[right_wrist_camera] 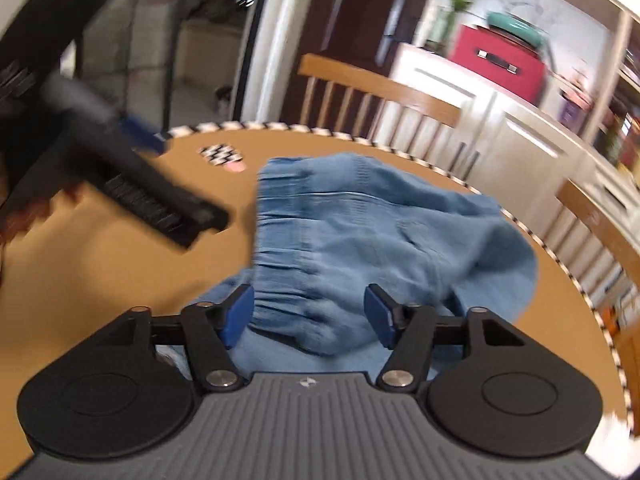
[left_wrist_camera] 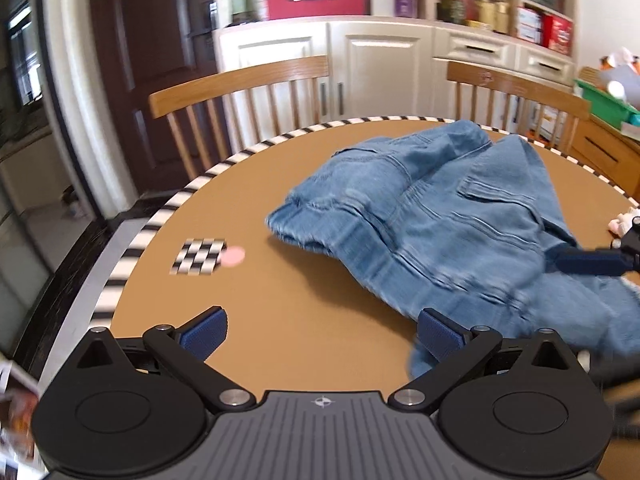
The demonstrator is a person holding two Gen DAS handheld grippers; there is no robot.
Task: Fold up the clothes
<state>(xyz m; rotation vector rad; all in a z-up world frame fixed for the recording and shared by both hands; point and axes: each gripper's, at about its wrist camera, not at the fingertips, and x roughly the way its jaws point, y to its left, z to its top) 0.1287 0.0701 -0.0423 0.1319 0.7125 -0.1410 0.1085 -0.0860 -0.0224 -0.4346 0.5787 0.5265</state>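
A crumpled blue denim garment [left_wrist_camera: 440, 208] lies on the round brown table [left_wrist_camera: 280, 280], toward its right side. In the left wrist view my left gripper [left_wrist_camera: 322, 334] is open over bare tabletop, and its right pad [left_wrist_camera: 438, 338] overlaps the garment's near hem. The right gripper [left_wrist_camera: 592, 262] reaches in at the far right edge, against the denim. In the right wrist view my right gripper [right_wrist_camera: 309, 314] is open low over the denim [right_wrist_camera: 360, 232], with bunched cloth between its fingers. The left gripper [right_wrist_camera: 152, 192] shows blurred at upper left.
A checkered marker [left_wrist_camera: 200, 257] and a pink dot [left_wrist_camera: 234, 257] sit on the table's left part. The table has a black-and-white striped rim [left_wrist_camera: 132, 248]. Two wooden chairs [left_wrist_camera: 240, 92] stand behind it, with white cabinets [left_wrist_camera: 376, 68] beyond. A green bin [left_wrist_camera: 604, 100] is at far right.
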